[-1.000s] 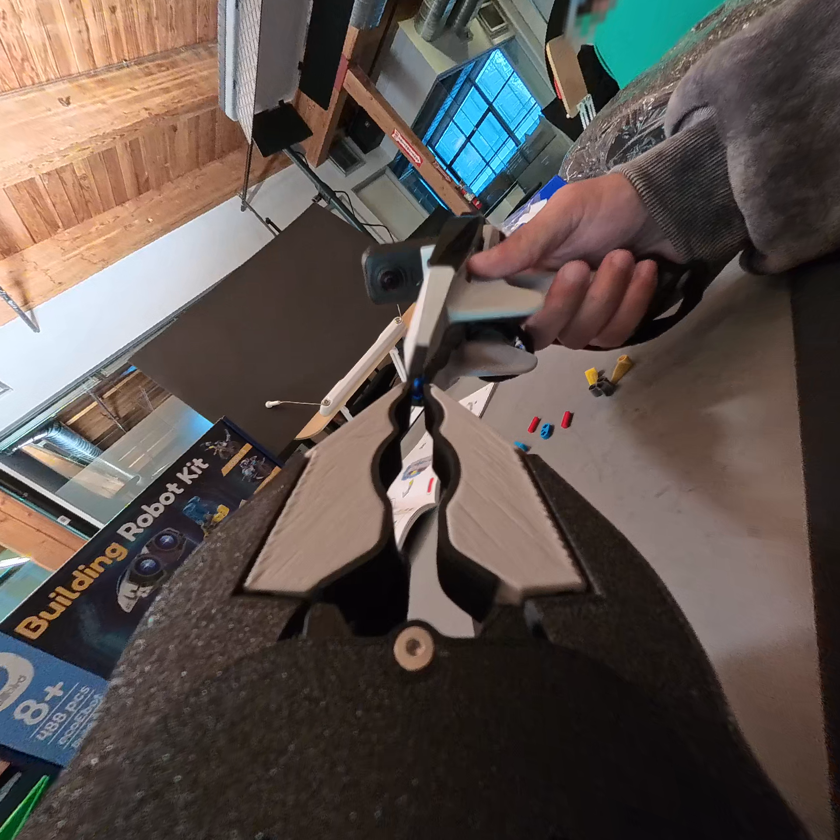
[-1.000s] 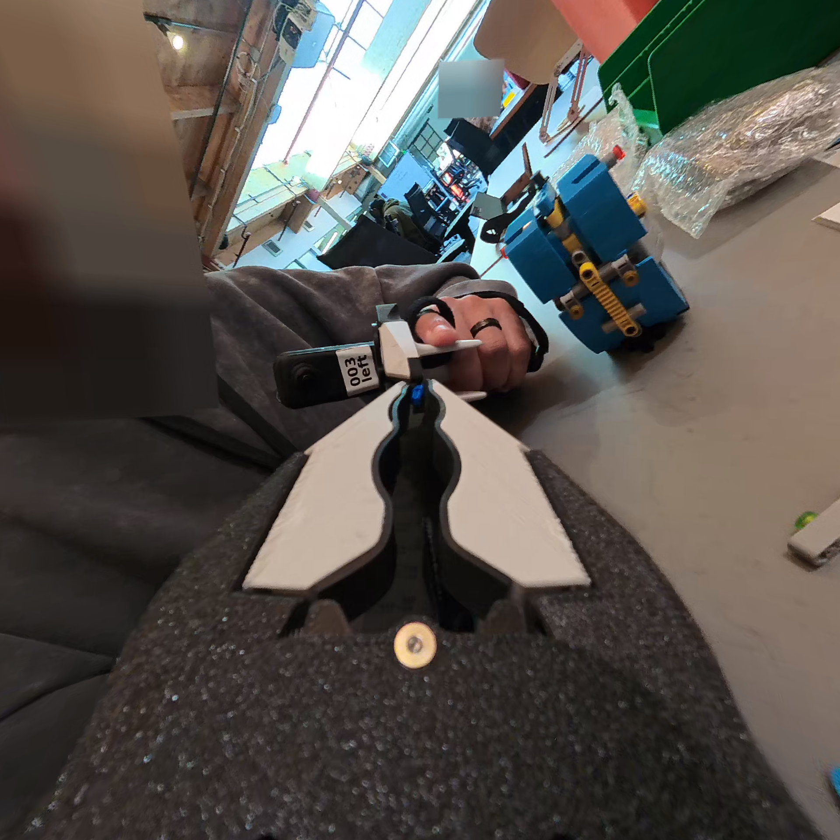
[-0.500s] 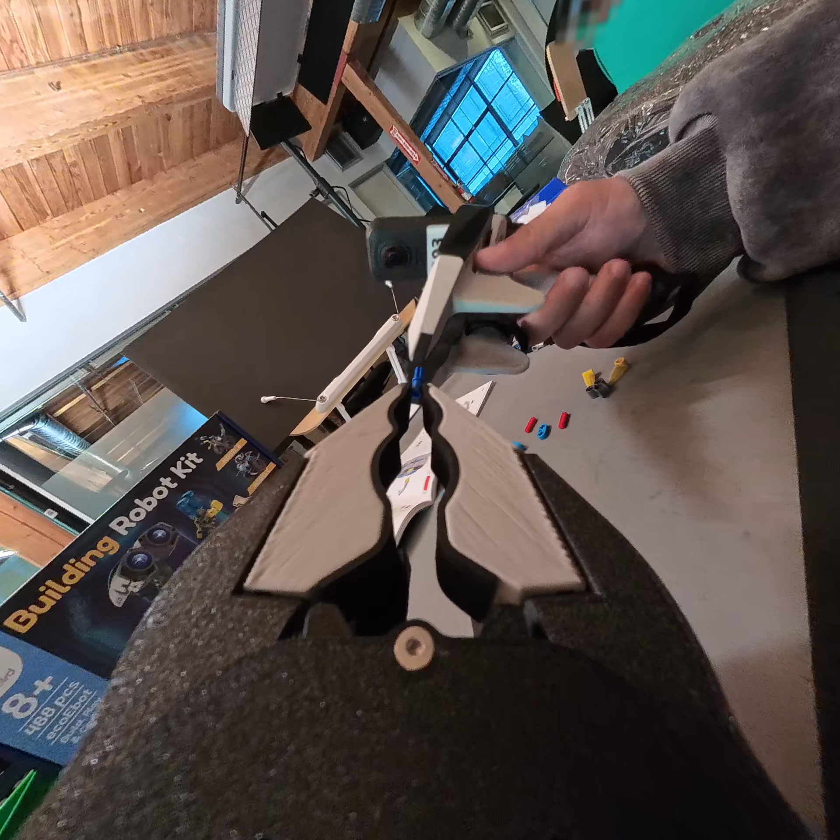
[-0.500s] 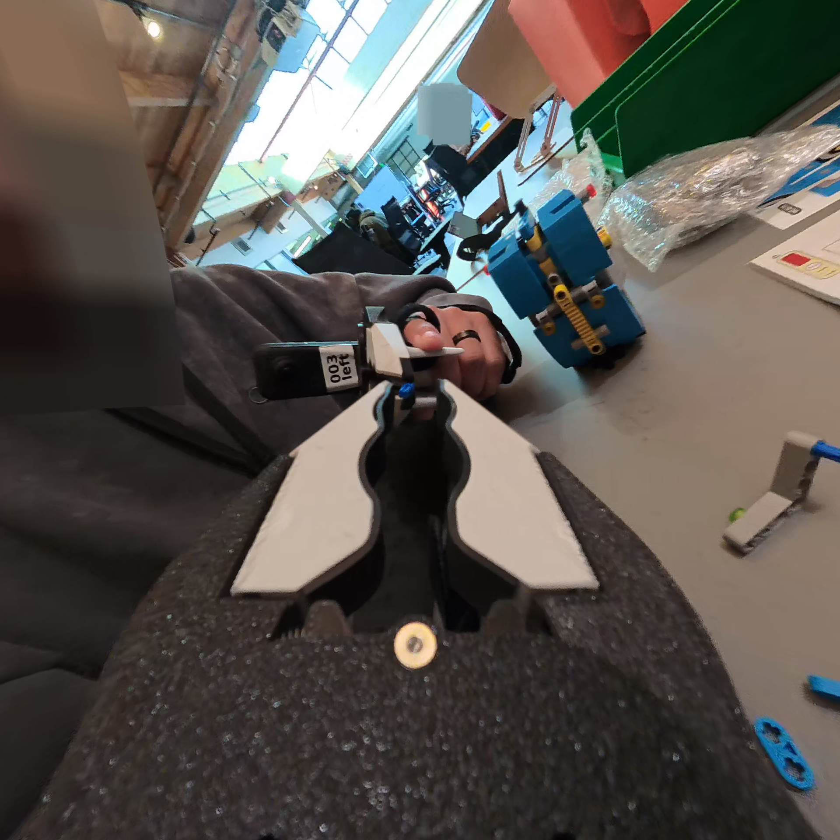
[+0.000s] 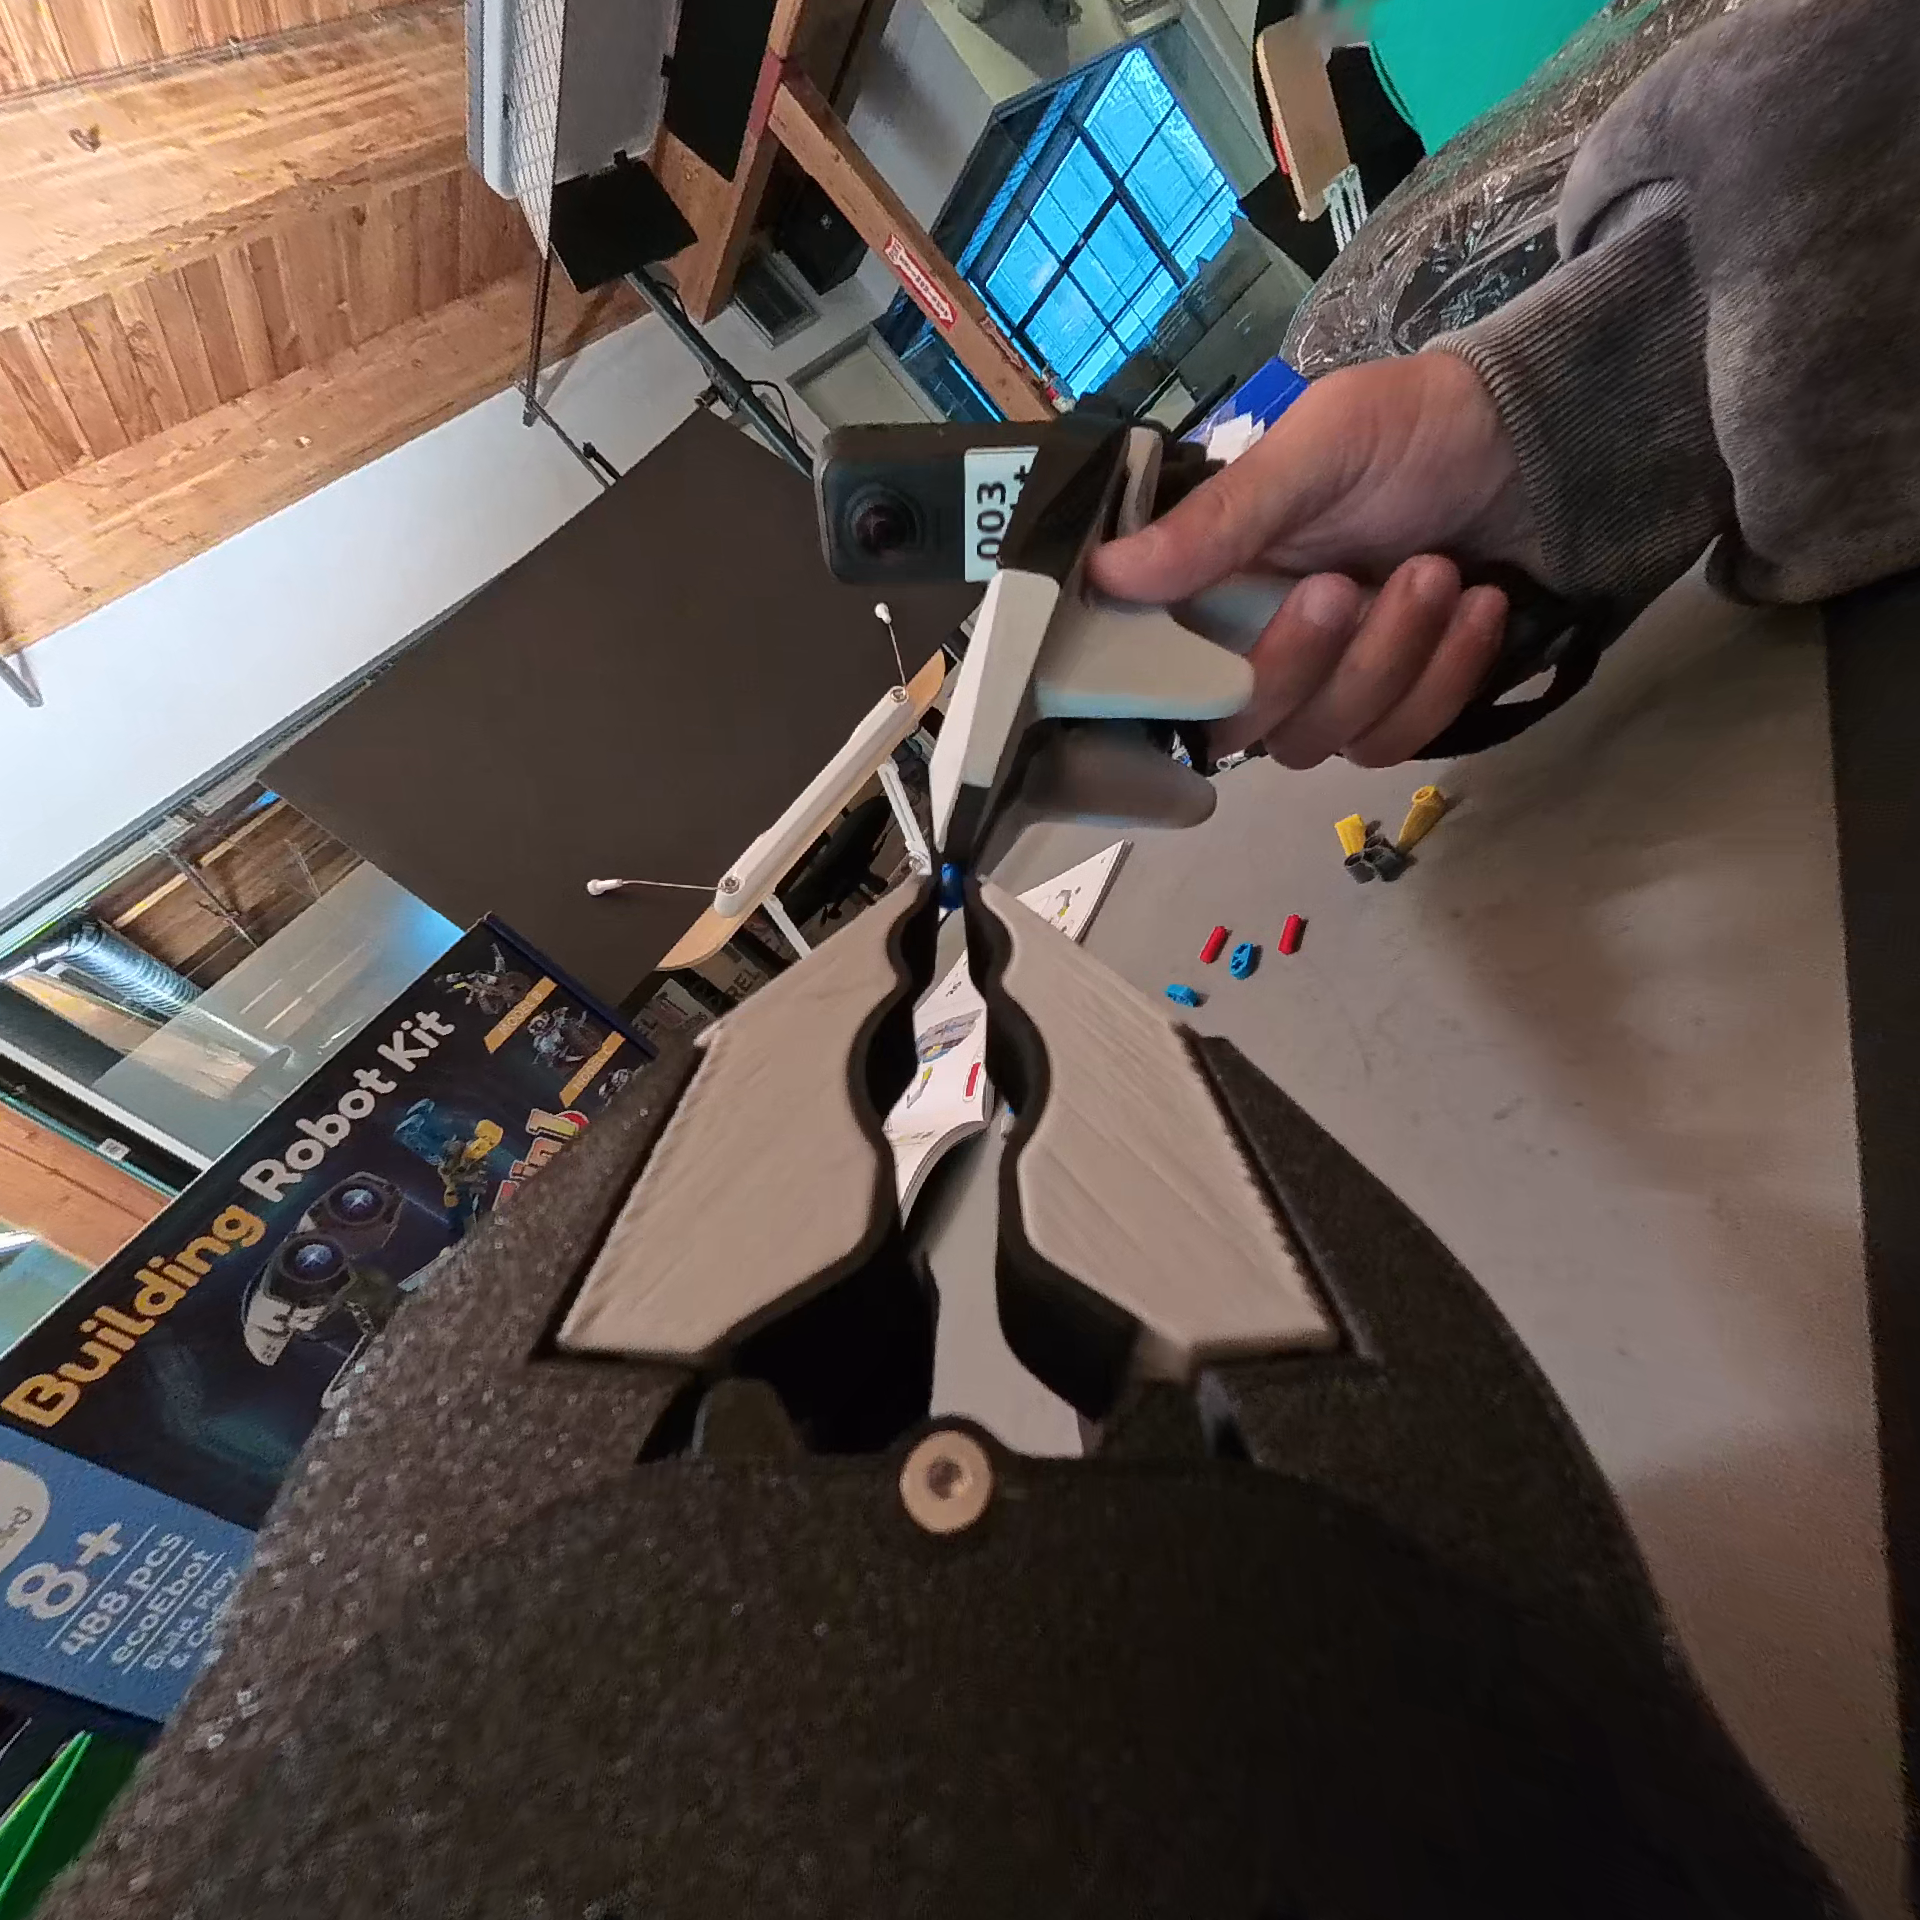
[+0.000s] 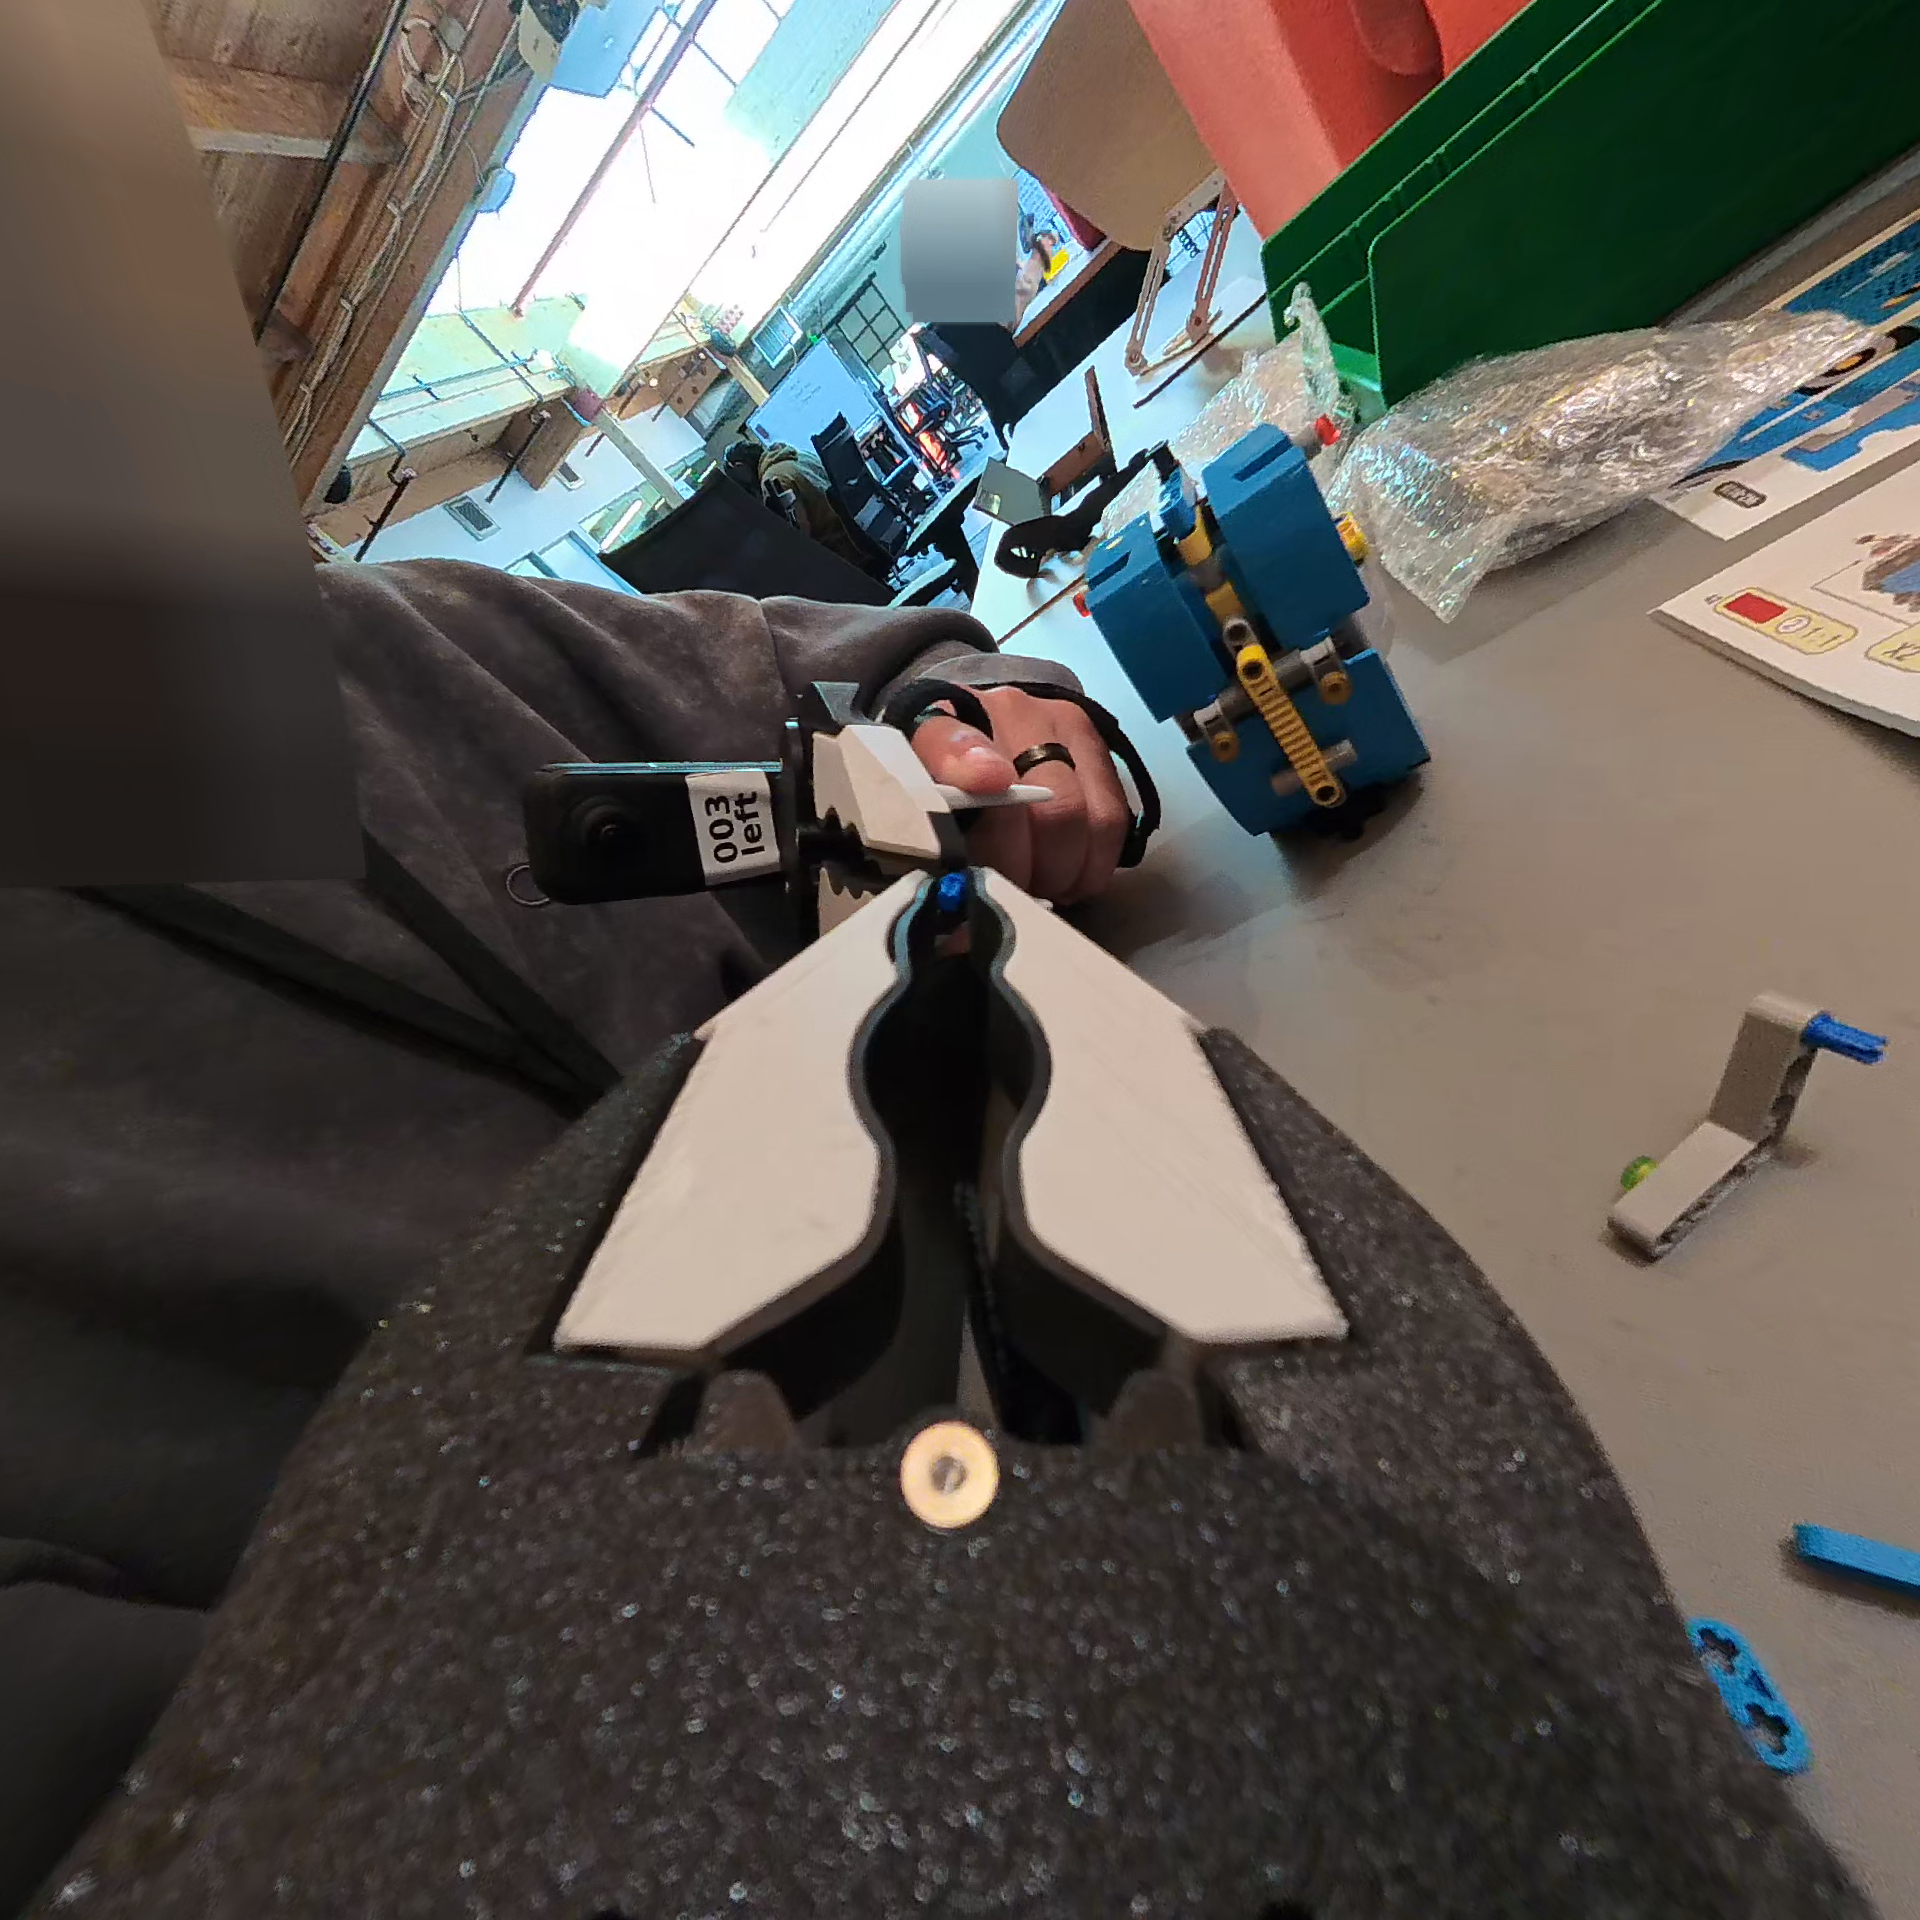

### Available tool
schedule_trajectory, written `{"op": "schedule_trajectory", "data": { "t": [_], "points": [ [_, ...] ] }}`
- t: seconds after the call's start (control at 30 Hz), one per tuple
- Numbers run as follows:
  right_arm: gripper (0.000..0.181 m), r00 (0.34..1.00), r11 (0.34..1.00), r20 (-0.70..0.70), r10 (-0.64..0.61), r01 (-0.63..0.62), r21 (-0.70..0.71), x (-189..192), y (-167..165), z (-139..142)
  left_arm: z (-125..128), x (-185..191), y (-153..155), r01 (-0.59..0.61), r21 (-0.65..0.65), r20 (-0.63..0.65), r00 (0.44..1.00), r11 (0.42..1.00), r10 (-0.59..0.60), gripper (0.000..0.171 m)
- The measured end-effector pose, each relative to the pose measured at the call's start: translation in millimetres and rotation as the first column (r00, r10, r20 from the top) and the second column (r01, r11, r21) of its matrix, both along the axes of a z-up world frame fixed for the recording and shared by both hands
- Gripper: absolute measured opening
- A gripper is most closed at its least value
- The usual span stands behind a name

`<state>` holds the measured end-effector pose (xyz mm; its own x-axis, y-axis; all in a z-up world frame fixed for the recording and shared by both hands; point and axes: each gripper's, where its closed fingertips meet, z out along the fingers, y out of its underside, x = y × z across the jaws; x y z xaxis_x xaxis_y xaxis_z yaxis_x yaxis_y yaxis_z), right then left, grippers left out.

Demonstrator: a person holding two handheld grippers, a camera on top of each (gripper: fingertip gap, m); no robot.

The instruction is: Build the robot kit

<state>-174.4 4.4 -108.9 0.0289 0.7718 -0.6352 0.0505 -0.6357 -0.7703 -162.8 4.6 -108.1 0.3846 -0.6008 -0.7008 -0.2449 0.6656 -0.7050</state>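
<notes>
Left tool (image 5: 948,896) clenched on small blue peg (image 5: 949,890), tips meeting right tool (image 6: 948,896) tip to tip above grey counter (image 5: 1558,1091). Right tool pinching same blue peg from opposite end. Near: blue block model (image 6: 1257,634) on counter, grey angled piece (image 6: 1714,1132), red and blue bits (image 5: 1242,951), open booklet (image 5: 940,1081), kit box (image 5: 312,1174) at left.

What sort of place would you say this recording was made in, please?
Probably a shared workshop or maker space. Wooden ceiling boards and large windows suggest a converted industrial hall, with desks and office chairs behind. On the grey table sit a blue brick model and loose bricks, beside a kit box.
</notes>
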Motion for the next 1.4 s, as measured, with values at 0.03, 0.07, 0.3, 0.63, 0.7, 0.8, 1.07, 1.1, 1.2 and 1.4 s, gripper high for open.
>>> {"op": "schedule_trajectory", "data": {
  "t": [0.03, 0.07, 0.3, 0.63, 0.7, 0.8, 1.07, 1.1, 1.2, 1.4],
  "points": [
    [0.005, 1.000, 1.000, 0.001, -0.002, 0.002, 0.001, 0, 0, 0, 0, 0, 0, -0.001, -0.001, -0.001, 1.000, 1.000, 0.001, 0.004],
    [0.004, 1.000, 1.000, 0.005, -0.006, 0.005, 0.003, 0, 1, 0, -1, 0, 1, -0.004, -0.001, -0.003, 1.000, 1.000, 0.004, 0.004],
    [0.004, 0.998, 0.997, 0.055, -0.044, 0.039, 0.073, -1, 2, -2, -2, 0, 2, -0.009, -0.010, -0.006, 1.000, 1.000, 0.009, 0.004],
    [0.003, 0.941, 0.953, 0.185, -0.284, 0.256, 0.163, 43, 20, -9, -13, 4, 7, -0.008, -0.097, -0.029, 1.000, 0.995, 0.005, 0.012],
    [0.004, 0.895, 0.921, 0.233, -0.381, 0.346, 0.177, 71, 25, -17, -21, 8, 7, -0.002, -0.127, -0.061, 0.998, 0.992, -0.005, 0.016],
    [0.004, 0.785, 0.859, 0.350, -0.512, 0.453, 0.241, 118, 22, -38, -34, 12, 5, 0.018, -0.186, -0.104, 0.994, 0.982, -0.038, 0.016],
    [0.004, 0.662, 0.760, 0.376, -0.648, 0.586, 0.279, 175, 2, -50, -68, 27, -2, 0.011, -0.221, -0.289, 0.954, 0.975, -0.076, 0.020],
    [0.004, 0.661, 0.773, 0.402, -0.634, 0.565, 0.289, 172, 1, -56, -72, 29, -3, -0.004, -0.228, -0.320, 0.945, 0.974, -0.071, 0.020],
    [0.004, 0.675, 0.833, 0.489, -0.553, 0.463, 0.304, 154, -5, -73, -89, 41, -13, -0.052, -0.393, -0.408, 0.905, 0.918, -0.124, 0.022],
    [0.004, 0.659, 0.856, 0.547, -0.517, 0.401, 0.326, 147, -12, -84, -98, 83, -20, -0.186, -0.701, -0.427, 0.883, 0.688, -0.197, 0.027]
  ]
}}
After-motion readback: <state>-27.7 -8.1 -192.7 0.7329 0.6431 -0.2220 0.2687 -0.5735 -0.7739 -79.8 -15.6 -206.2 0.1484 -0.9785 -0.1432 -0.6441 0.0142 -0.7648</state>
